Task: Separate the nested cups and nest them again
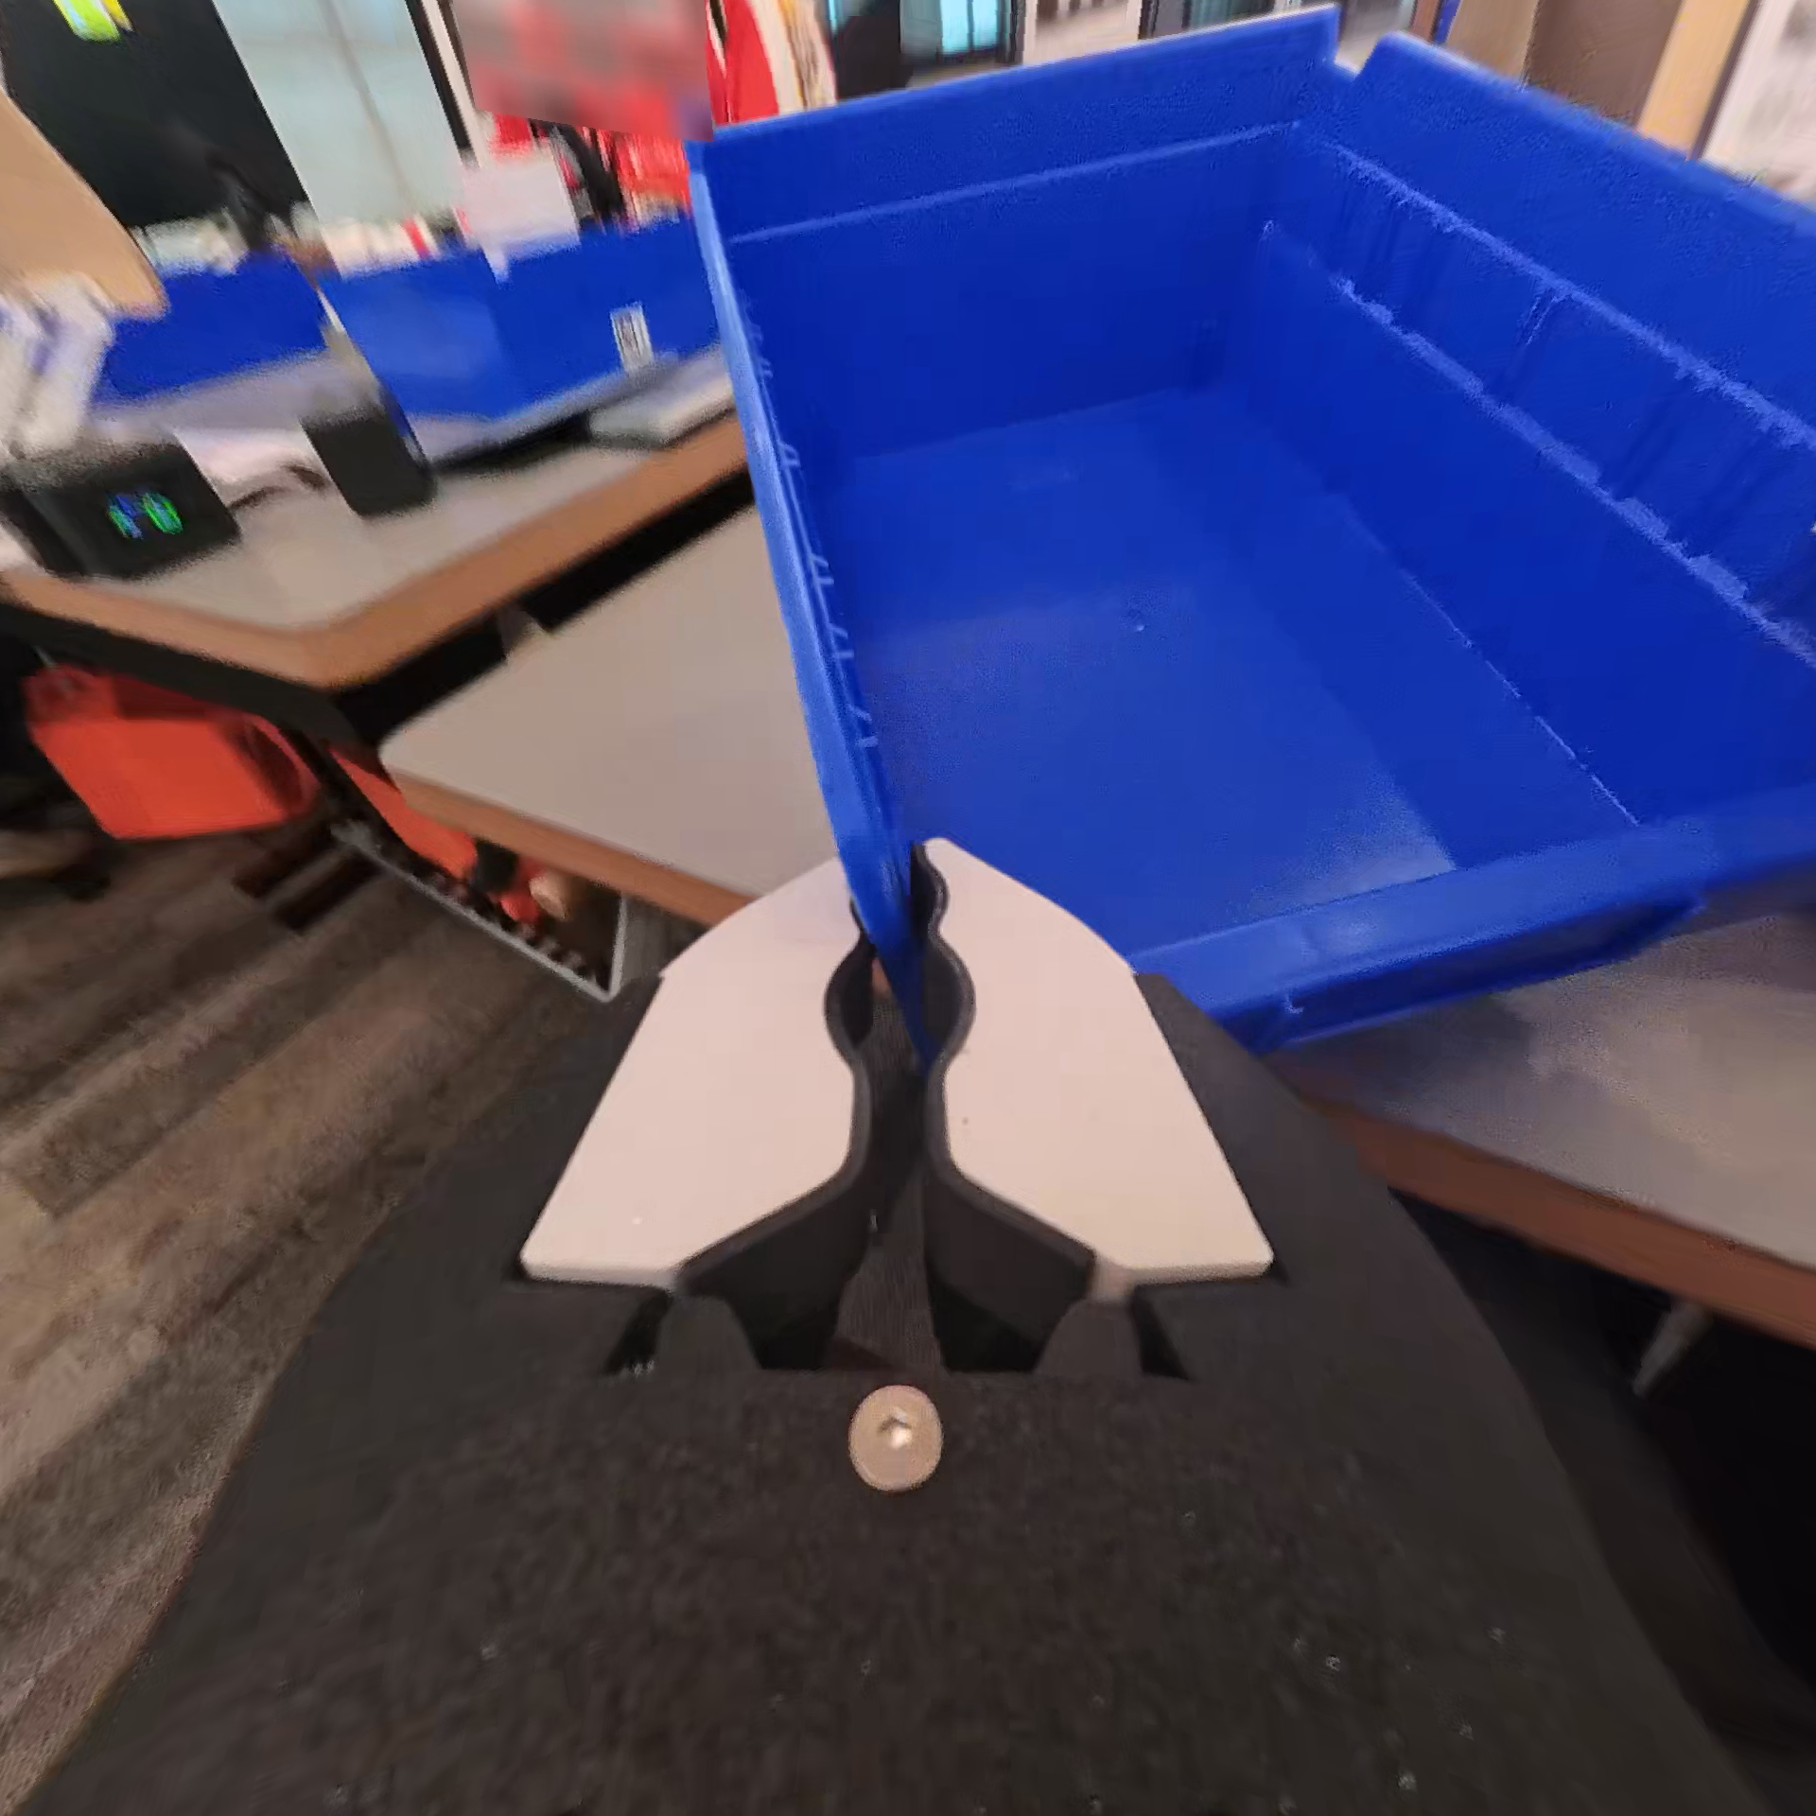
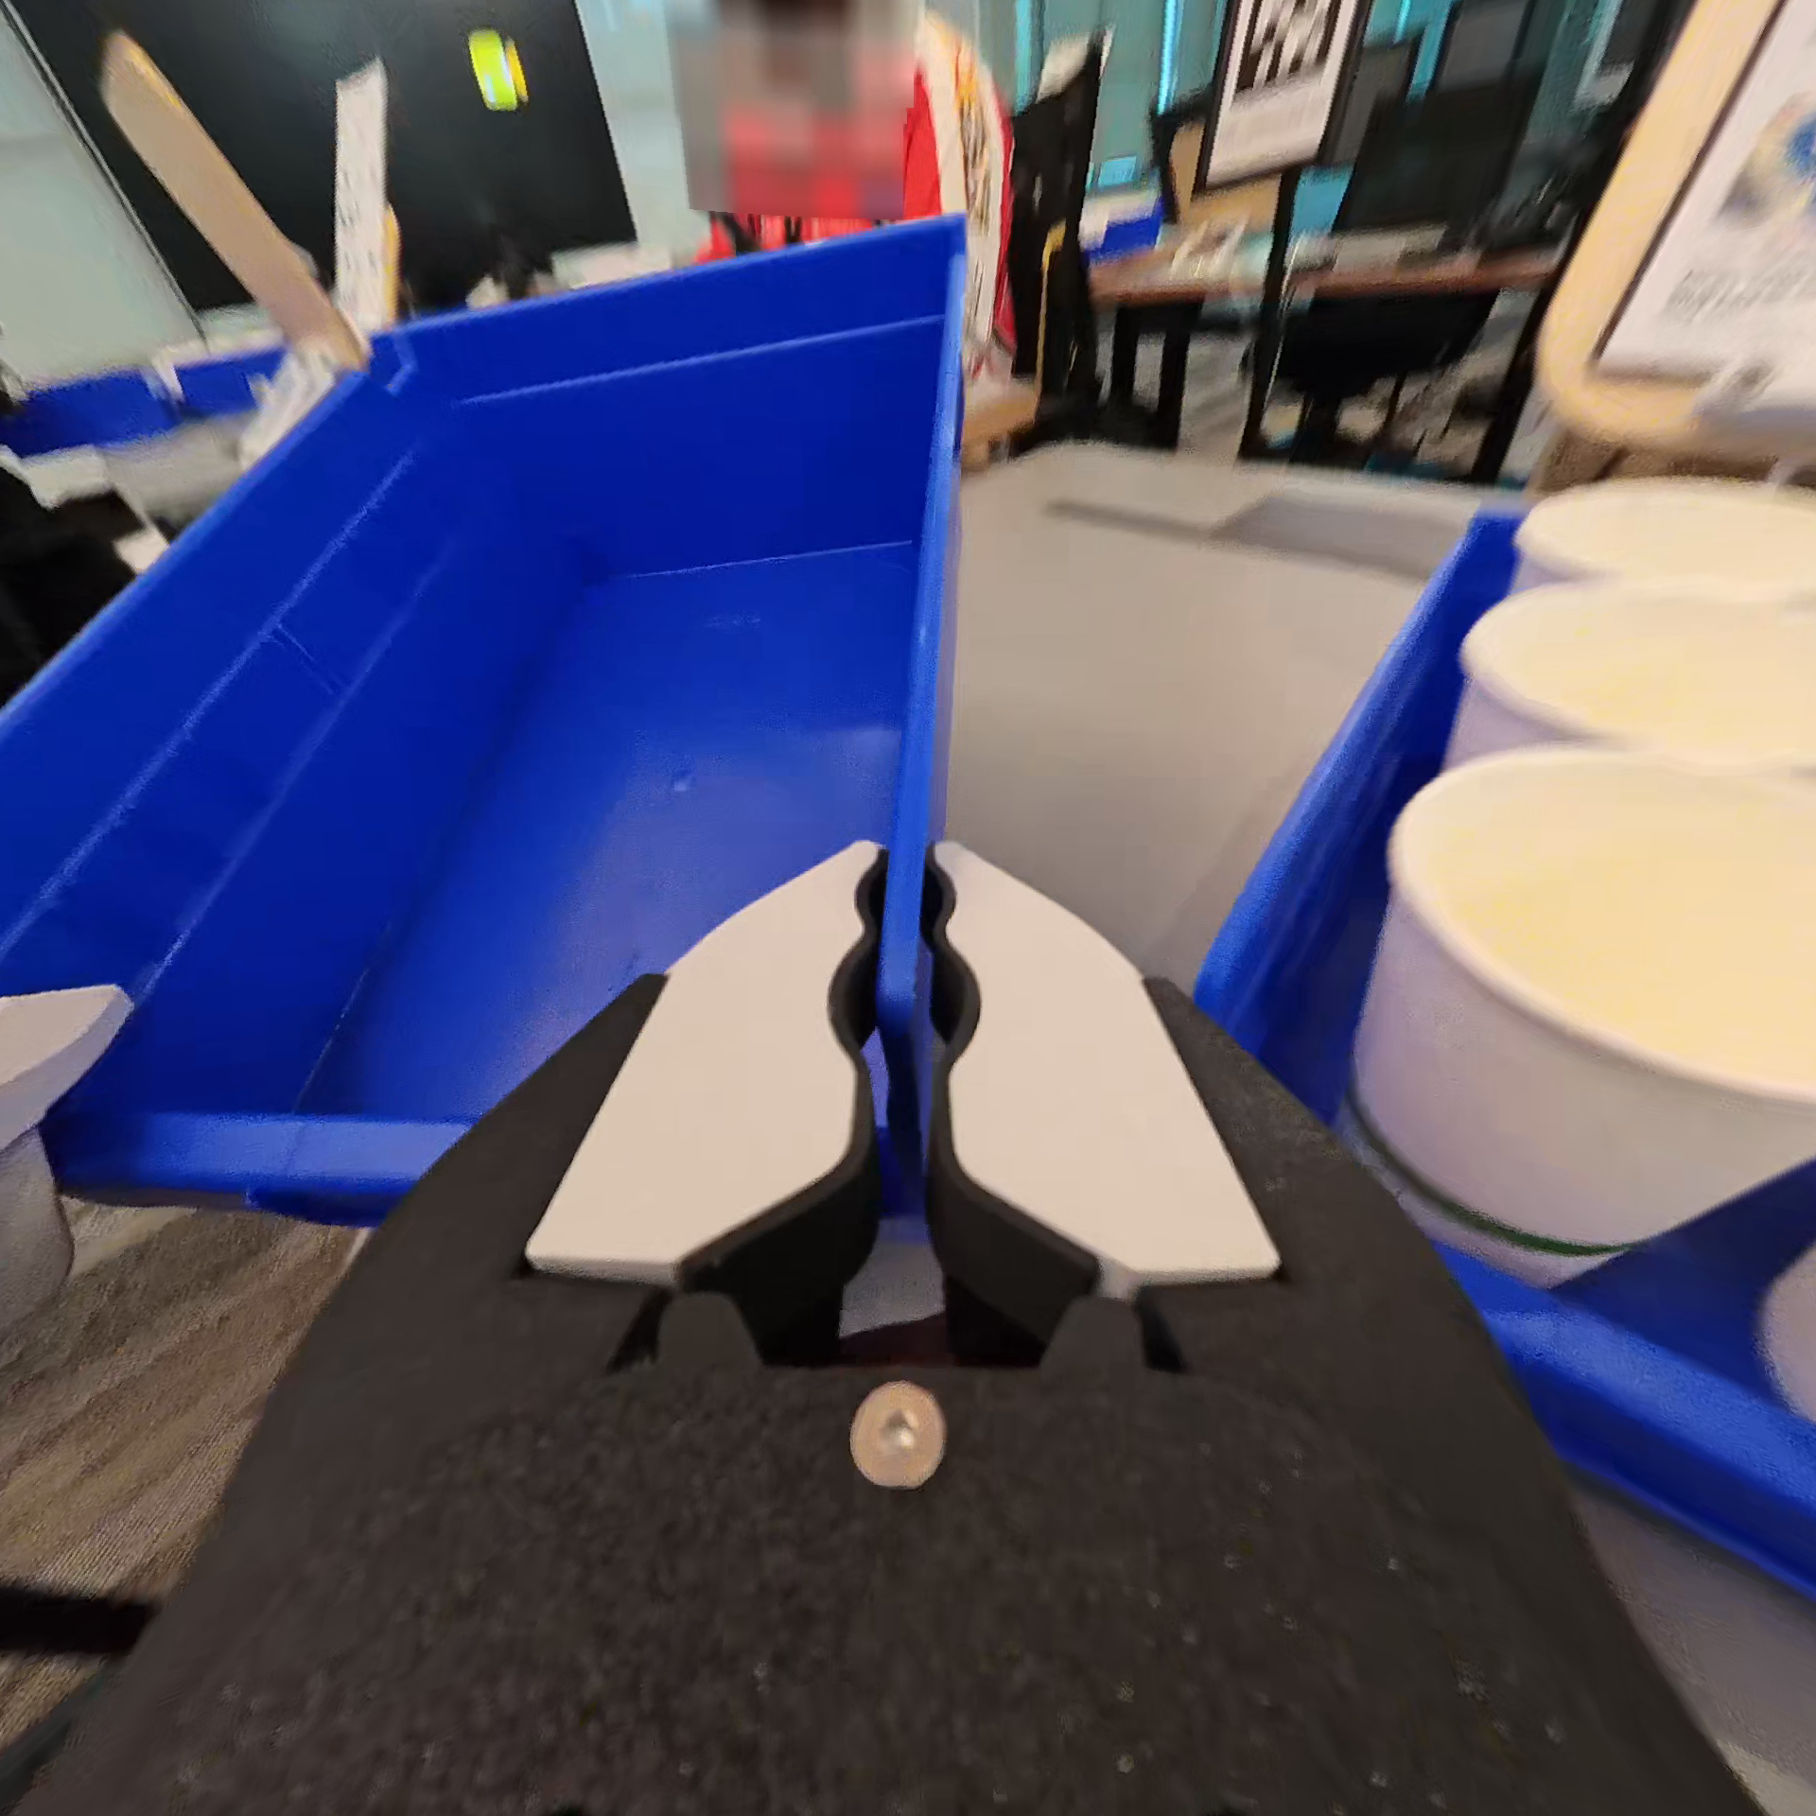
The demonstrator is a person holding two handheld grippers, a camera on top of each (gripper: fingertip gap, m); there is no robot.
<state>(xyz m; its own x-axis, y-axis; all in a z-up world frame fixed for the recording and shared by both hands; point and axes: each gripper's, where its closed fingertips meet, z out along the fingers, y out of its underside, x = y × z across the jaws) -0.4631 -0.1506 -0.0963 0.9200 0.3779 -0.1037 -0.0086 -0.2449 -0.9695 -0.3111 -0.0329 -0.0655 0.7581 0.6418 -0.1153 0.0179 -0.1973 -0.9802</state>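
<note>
while both tools clamp the empty blue bin, no cup work yet: looks like a carrying or positioning step ahead of separating. left gripper pinched shut on the bin's left wall, right gripper pinched shut on its right wall. white cups standing open-mouthed in a second blue bin, just right of the right tool, apart from it. next, probably: set the empty bin down on the grey table, release both walls, reach rightward for a cup. hard to tell whether those cups are nested; lower bodies hidden by the bin wall, farther ones cut off. background blurred.
</note>
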